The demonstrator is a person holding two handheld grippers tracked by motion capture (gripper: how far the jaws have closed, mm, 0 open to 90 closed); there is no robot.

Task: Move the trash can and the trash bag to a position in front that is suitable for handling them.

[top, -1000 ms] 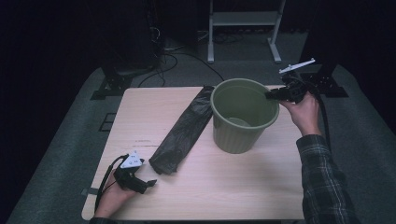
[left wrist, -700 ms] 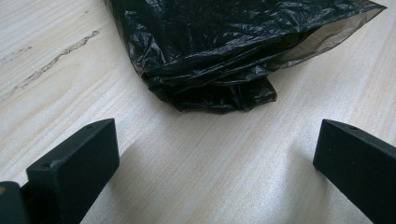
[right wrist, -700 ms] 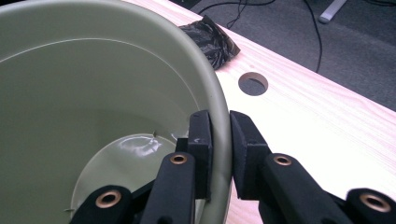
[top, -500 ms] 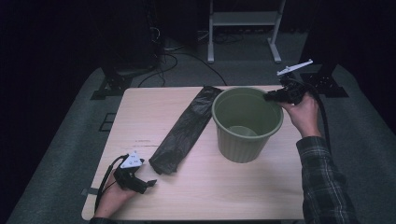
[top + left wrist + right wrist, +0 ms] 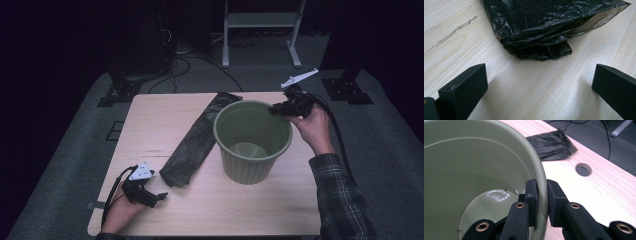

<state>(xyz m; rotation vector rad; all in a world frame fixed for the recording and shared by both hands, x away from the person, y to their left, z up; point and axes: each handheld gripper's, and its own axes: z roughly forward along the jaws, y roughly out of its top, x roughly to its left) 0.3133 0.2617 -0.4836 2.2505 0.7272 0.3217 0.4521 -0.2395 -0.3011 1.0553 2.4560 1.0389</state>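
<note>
A green plastic bin (image 5: 252,141) stands upright on the right half of the wooden table (image 5: 150,120). My right gripper (image 5: 278,111) is shut on its far right rim, one jaw inside and one outside, as the right gripper view shows on the rim (image 5: 541,187). A folded black trash bag (image 5: 199,138) lies flat left of the bin, running from the far edge toward me. My left gripper (image 5: 159,196) rests open on the table near the front left, just short of the bag's near end (image 5: 541,32).
A round cable hole (image 5: 583,169) sits in the table near the bag's far end. Beyond the table are a white stand's legs (image 5: 260,35), cables (image 5: 200,60) and dark equipment bases on the grey floor. Bare tabletop lies in front of the bin.
The bin has slid toward me and slightly right, with my right gripper still clamped on its rim. The left gripper and the bag have stayed put.
</note>
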